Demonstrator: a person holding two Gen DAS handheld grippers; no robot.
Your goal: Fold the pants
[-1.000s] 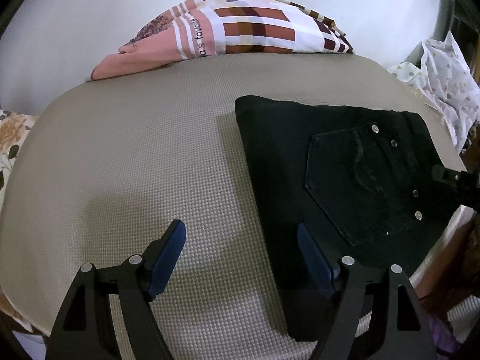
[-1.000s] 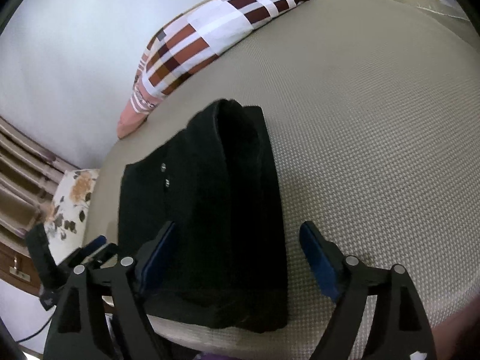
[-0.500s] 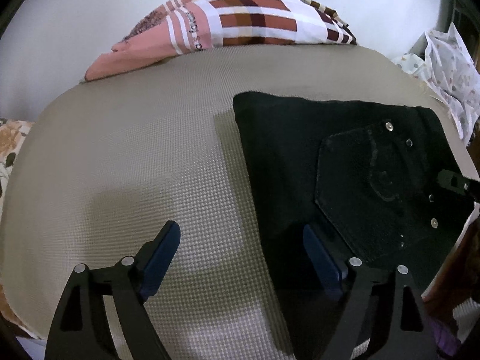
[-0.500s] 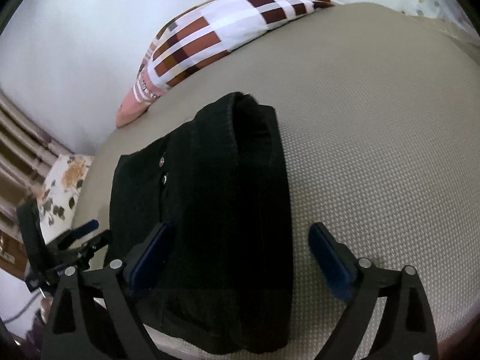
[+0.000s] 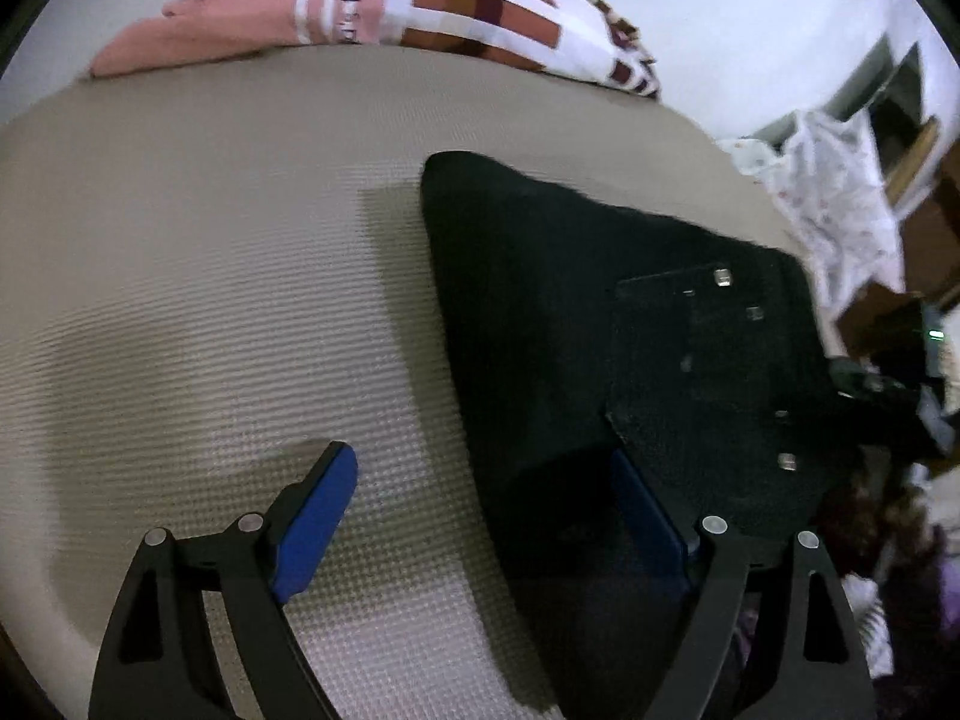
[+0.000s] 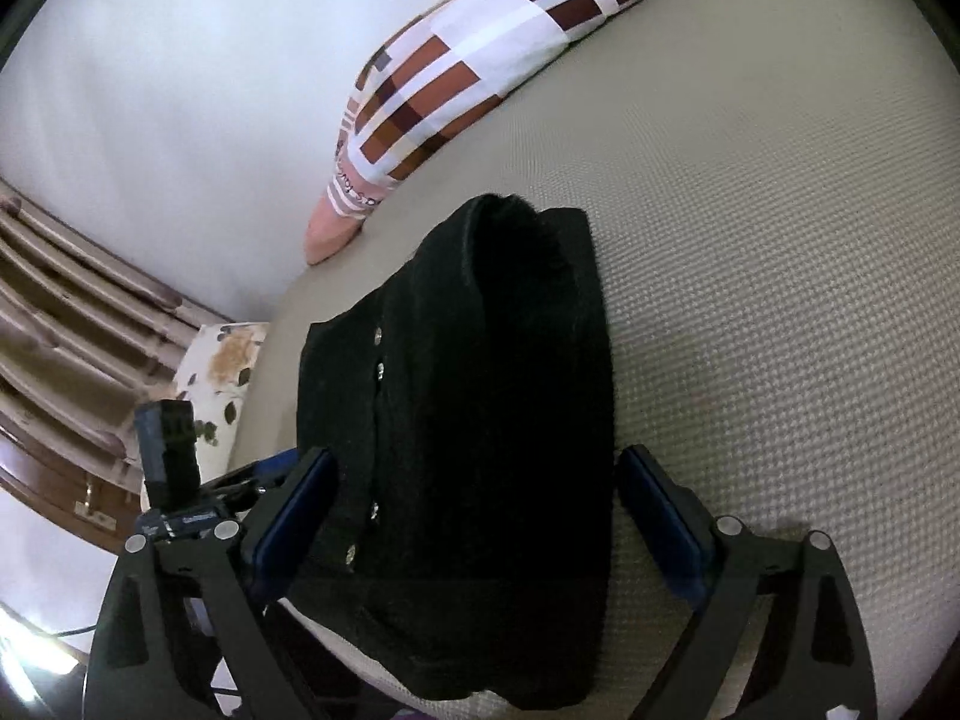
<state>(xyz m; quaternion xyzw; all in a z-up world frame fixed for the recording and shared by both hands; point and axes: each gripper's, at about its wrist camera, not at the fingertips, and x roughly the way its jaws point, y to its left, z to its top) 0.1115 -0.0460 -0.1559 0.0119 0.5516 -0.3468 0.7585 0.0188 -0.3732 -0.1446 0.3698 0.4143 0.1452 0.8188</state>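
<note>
The black pants [image 5: 600, 324] lie folded in a thick bundle on the beige bed, back pocket with metal studs facing up. They also show in the right wrist view [image 6: 480, 420], reaching the mattress's near edge. My left gripper [image 5: 486, 516] is open and empty, straddling the bundle's left edge, its right pad over the fabric. My right gripper [image 6: 474, 510] is open and empty, jaws either side of the bundle's near end. The other gripper shows at the far right of the left wrist view [image 5: 882, 390] and at the lower left of the right wrist view [image 6: 174, 480].
A checked brown, white and pink pillow [image 5: 420, 6] lies along the white wall at the bed's far side; it also shows in the right wrist view [image 6: 456, 84]. A white patterned cloth [image 5: 834, 192] sits at the right. A floral cushion [image 6: 222, 366] and wooden furniture [image 6: 72, 312] stand at the left.
Both grippers have moved in closer over the pants, jaws still open. The left wrist view has tilted and shifted right, so the bundle fills more of it.
</note>
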